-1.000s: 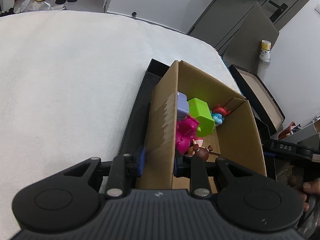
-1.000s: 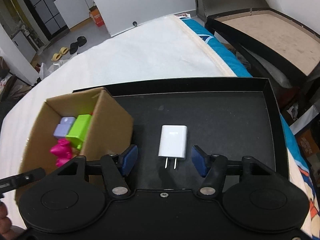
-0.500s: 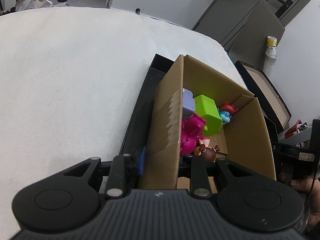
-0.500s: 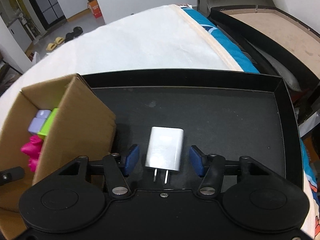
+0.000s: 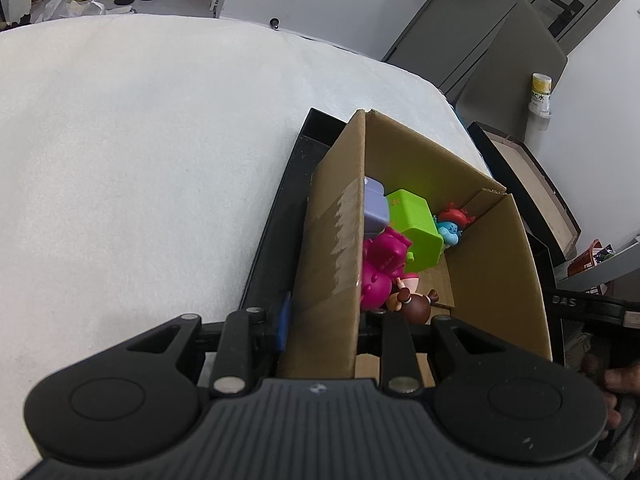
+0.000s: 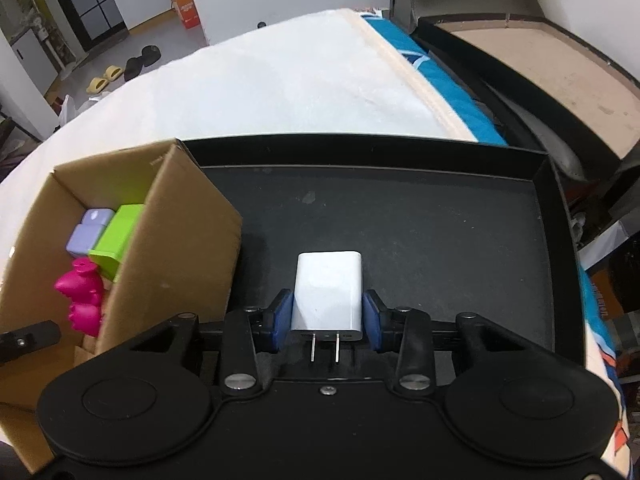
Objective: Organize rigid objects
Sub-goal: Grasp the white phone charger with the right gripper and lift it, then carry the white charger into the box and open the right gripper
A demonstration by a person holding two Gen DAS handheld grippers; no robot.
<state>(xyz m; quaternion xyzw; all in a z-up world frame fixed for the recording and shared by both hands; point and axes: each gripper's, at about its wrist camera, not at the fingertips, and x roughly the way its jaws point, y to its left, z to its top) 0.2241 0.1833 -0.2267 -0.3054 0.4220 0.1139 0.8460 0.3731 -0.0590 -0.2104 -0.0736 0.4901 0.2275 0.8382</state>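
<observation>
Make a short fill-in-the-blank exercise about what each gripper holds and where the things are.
1. The right gripper has its jaws shut on a white ____.
2. The left gripper grips one wall of the ____ box.
3. The charger lies on a ____ tray.
4. Beside the purple block sits a ____ block.

Missing words: charger; cardboard; black; green

Left tongs (image 5: 322, 316): black ribbed housing, two round black discs, silver screws on finger arms, blue pads. Right tongs (image 6: 326, 316): smooth black housing, same discs, silver screws, blue pads (image 6: 280, 316). Bare-skinned hand (image 5: 606, 380) at 3 o'clock, dark grip.
</observation>
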